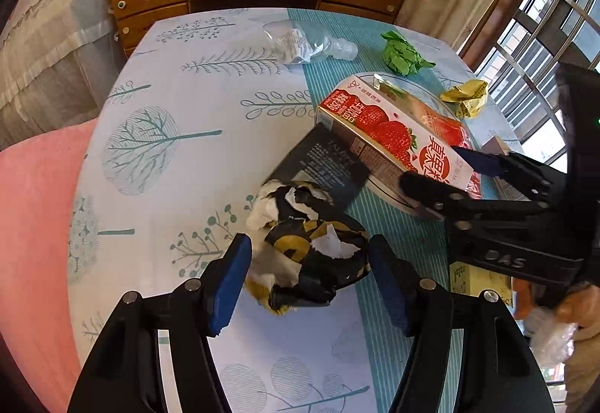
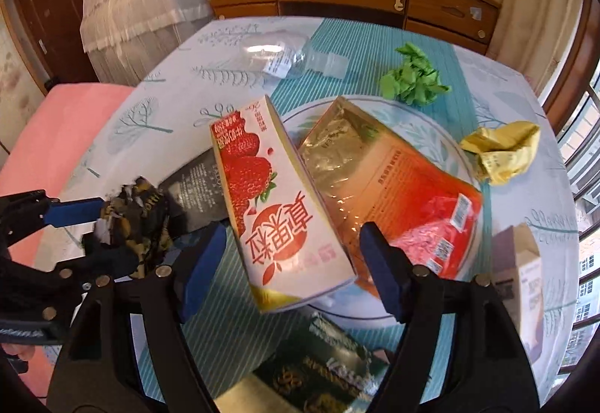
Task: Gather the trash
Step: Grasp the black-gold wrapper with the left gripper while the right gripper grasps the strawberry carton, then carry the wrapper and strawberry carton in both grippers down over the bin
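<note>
While the table (image 1: 157,83) under its tree-print cloth carried litter from edge to edge, both hands were at the reaching step, with nothing yet picked up. On the white plate (image 2: 431,120) lay a strawberry carton (image 2: 285,210) propped over a flattened orange pouch (image 2: 405,195); the right gripper (image 2: 285,259) straddled the carton's near end, jaws released and apparently clear of its sides. The left gripper (image 1: 311,281) bracketed a crumpled black-and-gold wrapper (image 1: 315,248) on the cloth, jaws likewise released, with one pad near the paper. Each next move, I judged, called for closing squarely and lifting. A dark flat packet (image 1: 322,165) lay tucked between wrapper and carton and could be dragged along. Farther off waited a clear bottle (image 1: 303,45), a green paper wad (image 1: 401,53) and a yellow wrapper (image 1: 467,98).
</note>
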A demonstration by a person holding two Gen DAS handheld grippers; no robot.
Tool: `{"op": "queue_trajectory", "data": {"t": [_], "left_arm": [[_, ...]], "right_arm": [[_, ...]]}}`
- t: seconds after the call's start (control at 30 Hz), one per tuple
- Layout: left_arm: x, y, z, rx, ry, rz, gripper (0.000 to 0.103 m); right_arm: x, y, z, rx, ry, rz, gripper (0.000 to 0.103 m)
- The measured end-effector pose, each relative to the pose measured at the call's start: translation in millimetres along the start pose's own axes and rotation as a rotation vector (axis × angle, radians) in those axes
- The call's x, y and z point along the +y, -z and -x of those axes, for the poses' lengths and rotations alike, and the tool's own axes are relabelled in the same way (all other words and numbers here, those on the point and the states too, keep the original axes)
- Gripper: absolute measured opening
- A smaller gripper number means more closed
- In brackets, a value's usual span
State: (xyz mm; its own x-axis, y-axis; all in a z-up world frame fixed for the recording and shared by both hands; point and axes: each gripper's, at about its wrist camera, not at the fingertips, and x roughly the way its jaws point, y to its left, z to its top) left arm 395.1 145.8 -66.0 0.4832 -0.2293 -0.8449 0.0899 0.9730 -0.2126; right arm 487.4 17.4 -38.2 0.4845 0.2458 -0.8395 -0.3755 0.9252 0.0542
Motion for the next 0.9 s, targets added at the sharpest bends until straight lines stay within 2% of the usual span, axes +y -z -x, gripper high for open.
{"op": "queue_trajectory", "data": {"t": [0.1,0.13,0.17,0.23,0.33,0.4,0.47,0.6,0.9], "left_arm": [[-1.6,0.0,-5.9,0.025,0.024,0.008,0.065],[-2.8,0.2,-6.3,0.027,0.024,0.005,0.065],[-3.9,0.2,-7.1,0.029,0.021,0.002,0.065],[-6.5,0.1,-6.0,0.029,0.03,-0.002,0.054],[-8.9,-0.7,1.7,0.02,0.014,-0.006,0.047],[-10.3,0.0,10.5,0.018,-0.002,-0.008,0.046],[-10.4,3.4,24.9,0.007,-0.004,-0.014,0.046],[-15.2,11.2,61.0,-0.026,0.006,-0.034,0.046],[-38.7,35.9,151.0,-0.125,0.056,-0.071,0.046]], "right_arm": [[2.3,-0.8,-12.5,0.018,-0.001,0.015,0.071],[3.3,-0.5,-13.1,0.013,-0.002,0.021,0.062],[4.9,-0.6,-12.3,0.006,-0.004,0.03,0.058],[8.5,-0.6,-6.7,-0.014,-0.001,0.048,0.057],[10.7,-0.4,9.9,-0.05,-0.002,0.056,0.055],[8.3,-0.1,22.6,-0.075,-0.016,0.044,0.054],[3.7,0.0,36.9,-0.107,-0.035,0.014,0.051],[-7.6,3.9,68.2,-0.171,-0.091,-0.054,0.051],[-18.3,32.0,139.0,-0.271,-0.199,-0.117,0.05]]}}
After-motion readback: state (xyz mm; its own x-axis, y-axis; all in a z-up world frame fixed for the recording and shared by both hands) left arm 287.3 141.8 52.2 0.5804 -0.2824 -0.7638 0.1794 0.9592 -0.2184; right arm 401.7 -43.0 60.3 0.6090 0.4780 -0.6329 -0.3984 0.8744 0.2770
